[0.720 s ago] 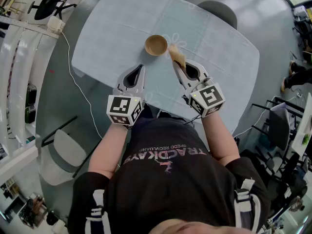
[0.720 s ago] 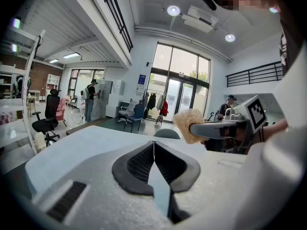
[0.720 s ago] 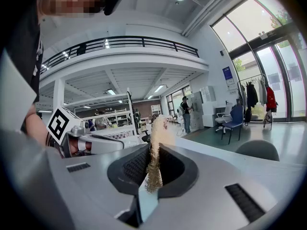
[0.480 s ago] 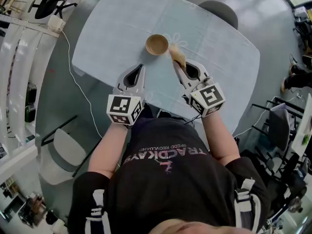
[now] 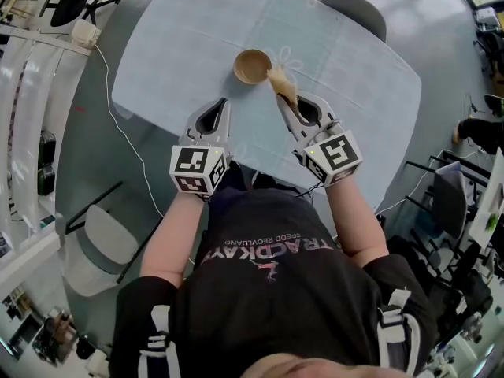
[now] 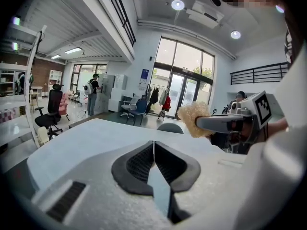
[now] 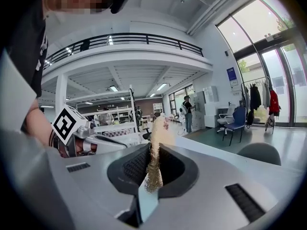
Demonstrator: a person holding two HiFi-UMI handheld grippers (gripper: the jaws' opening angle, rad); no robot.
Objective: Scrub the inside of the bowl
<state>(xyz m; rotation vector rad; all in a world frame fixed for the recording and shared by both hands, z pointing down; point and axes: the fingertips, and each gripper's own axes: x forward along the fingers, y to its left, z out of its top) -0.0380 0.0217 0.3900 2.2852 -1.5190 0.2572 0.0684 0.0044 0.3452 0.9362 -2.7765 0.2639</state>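
Observation:
A tan wooden bowl [image 5: 252,66] stands upright on the light blue table [image 5: 181,46], toward its middle. My right gripper [image 5: 283,99] is shut on a beige scrubbing sponge [image 5: 281,83], which sticks out past the jaws just right of the bowl's rim and outside the bowl. The right gripper view shows the sponge [image 7: 154,152] pinched between the jaws. My left gripper [image 5: 221,104] is shut with nothing in it, near the table's front edge and short of the bowl. From the left gripper view [image 6: 153,143] I see the sponge [image 6: 194,120] held in the air; the bowl is hidden.
A grey chair [image 5: 356,10] stands at the table's far side and another [image 5: 102,246] on the floor at my left. A white cable [image 5: 118,124] runs along the floor by the table's left edge. Shelving [image 5: 24,132] lines the left wall.
Both grippers have edged slightly forward toward the bowl, the sponge still held in the right one. The bowl has not moved.

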